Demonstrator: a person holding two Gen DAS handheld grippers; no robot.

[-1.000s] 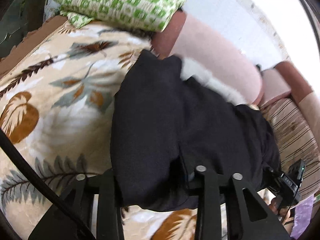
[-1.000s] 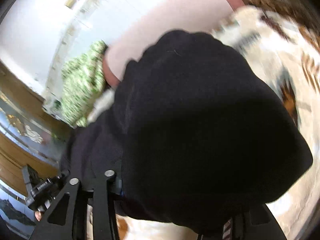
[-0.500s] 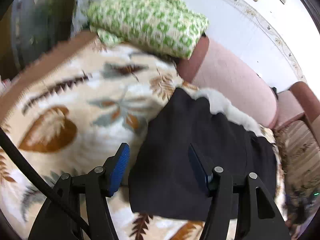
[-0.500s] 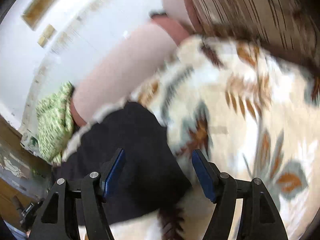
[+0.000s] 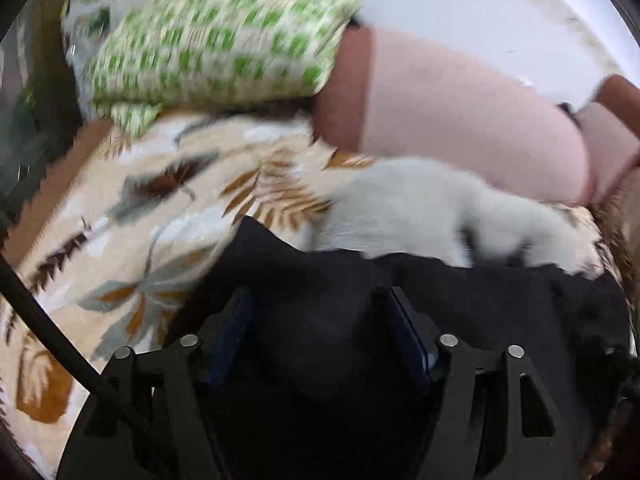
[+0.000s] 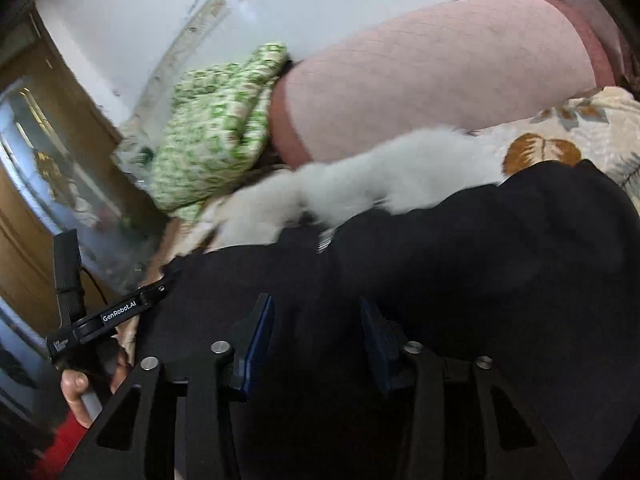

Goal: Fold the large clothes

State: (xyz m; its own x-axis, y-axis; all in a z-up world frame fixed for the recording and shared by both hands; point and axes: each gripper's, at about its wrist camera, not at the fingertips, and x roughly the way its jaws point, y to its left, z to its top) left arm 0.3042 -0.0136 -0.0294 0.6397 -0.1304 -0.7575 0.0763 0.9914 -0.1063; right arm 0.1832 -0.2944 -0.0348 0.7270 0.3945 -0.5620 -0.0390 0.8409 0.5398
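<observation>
A large black garment [image 5: 460, 300] with a white fur trim [image 5: 420, 212] lies folded on a leaf-patterned blanket [image 5: 160, 208]. It also shows in the right wrist view [image 6: 480, 260], with the fur trim [image 6: 360, 184] at its far edge. My left gripper [image 5: 316, 304] is open, low over the garment's left part, its blue pads on either side of black cloth. My right gripper [image 6: 316, 312] is open, low over the garment's middle. The left gripper's body [image 6: 116, 312] and the hand holding it show at the left of the right wrist view.
A green-and-white checked folded cloth [image 5: 216, 40] lies at the back left against a pink sofa backrest [image 5: 460, 112]. The backrest [image 6: 420, 72] and the checked cloth [image 6: 216, 120] also show in the right wrist view. A wooden cabinet [image 6: 24, 200] stands at the left.
Both grippers let go of the black garment, pulled back, then came down low over it again, open. The garment now lies flat on the blanket.
</observation>
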